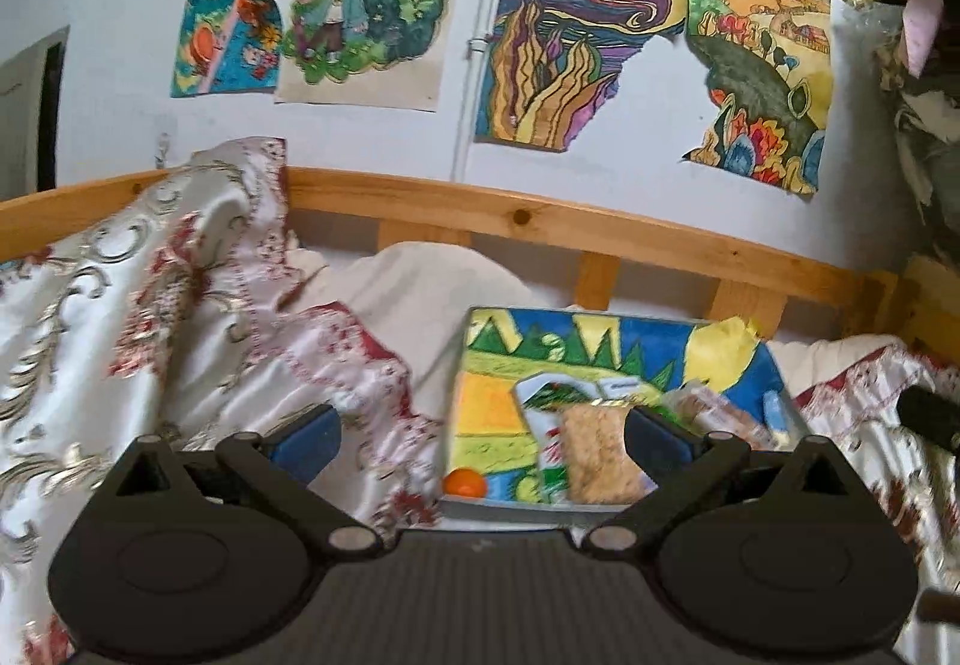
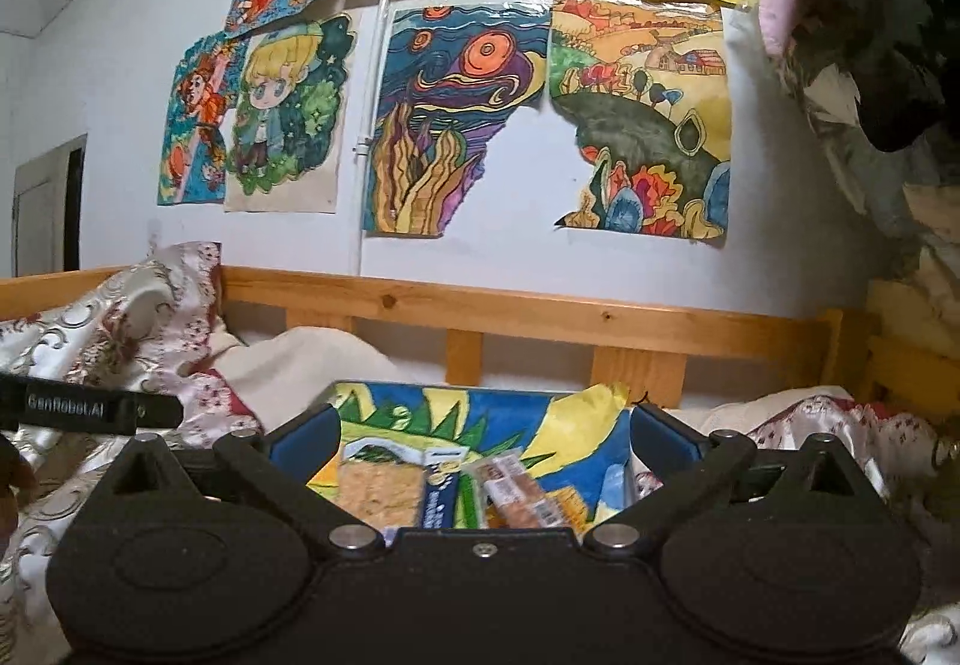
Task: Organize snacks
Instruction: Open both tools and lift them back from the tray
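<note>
Tray [image 1: 480, 503]: painted board seen lower centre of both views, resting on bedding.
Snacks: cracker pack [image 1: 597, 452], wrapped bars [image 2: 522, 497], orange ball [image 1: 464, 482] lying loose, unsorted.
Left gripper [image 1: 480, 440]: spread wide, nothing held.
Right gripper [image 2: 480, 446]: spread wide, nothing held.
Progress: judged barely begun; sorting remains.

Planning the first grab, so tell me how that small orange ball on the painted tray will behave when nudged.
The orange ball looks round and smooth, so it will probably roll at a light push. It sits near the tray front edge, so it might roll off onto the bedding. It seems small and likely light.
</note>
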`<state>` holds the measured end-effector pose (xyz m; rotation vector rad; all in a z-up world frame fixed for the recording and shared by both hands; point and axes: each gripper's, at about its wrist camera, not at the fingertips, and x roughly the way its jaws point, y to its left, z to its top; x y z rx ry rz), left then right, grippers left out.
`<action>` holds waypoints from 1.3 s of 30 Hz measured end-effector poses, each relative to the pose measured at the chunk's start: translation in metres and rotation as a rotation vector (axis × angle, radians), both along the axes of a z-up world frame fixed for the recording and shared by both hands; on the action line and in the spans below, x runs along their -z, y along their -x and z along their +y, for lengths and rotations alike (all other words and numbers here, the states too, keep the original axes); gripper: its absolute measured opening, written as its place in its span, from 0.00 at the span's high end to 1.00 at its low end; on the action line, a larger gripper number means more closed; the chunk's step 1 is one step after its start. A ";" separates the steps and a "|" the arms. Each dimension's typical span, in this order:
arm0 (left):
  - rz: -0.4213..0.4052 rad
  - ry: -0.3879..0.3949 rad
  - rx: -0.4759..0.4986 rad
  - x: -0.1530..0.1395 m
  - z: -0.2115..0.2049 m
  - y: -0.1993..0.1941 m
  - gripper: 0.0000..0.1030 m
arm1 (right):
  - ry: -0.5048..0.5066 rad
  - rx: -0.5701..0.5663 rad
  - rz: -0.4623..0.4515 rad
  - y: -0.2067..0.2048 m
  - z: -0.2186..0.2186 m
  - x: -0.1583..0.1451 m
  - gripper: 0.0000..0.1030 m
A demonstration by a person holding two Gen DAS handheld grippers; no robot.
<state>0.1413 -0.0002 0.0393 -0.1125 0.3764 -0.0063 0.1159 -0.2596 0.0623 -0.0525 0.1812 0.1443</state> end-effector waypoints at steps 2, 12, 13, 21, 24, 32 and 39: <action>0.000 -0.002 -0.008 0.004 0.005 0.011 0.00 | 0.016 0.001 -0.003 0.009 0.004 0.003 0.01; 0.011 -0.027 -0.023 0.014 0.009 0.039 0.00 | 0.032 -0.022 0.039 0.037 0.015 0.020 0.01; 0.008 -0.034 -0.019 0.015 0.008 0.041 0.00 | 0.033 -0.023 0.043 0.039 0.016 0.021 0.01; -0.004 -0.059 0.010 0.023 0.006 0.054 0.00 | 0.041 -0.013 0.085 0.053 0.015 0.033 0.01; 0.012 -0.062 0.016 0.027 0.005 0.055 0.00 | 0.040 -0.006 0.101 0.054 0.014 0.037 0.01; 0.086 -0.075 0.047 0.042 0.000 0.057 0.00 | 0.035 -0.015 0.146 0.055 0.018 0.046 0.01; 0.139 -0.087 0.064 0.054 -0.006 0.056 0.00 | 0.036 -0.023 0.189 0.055 0.021 0.054 0.01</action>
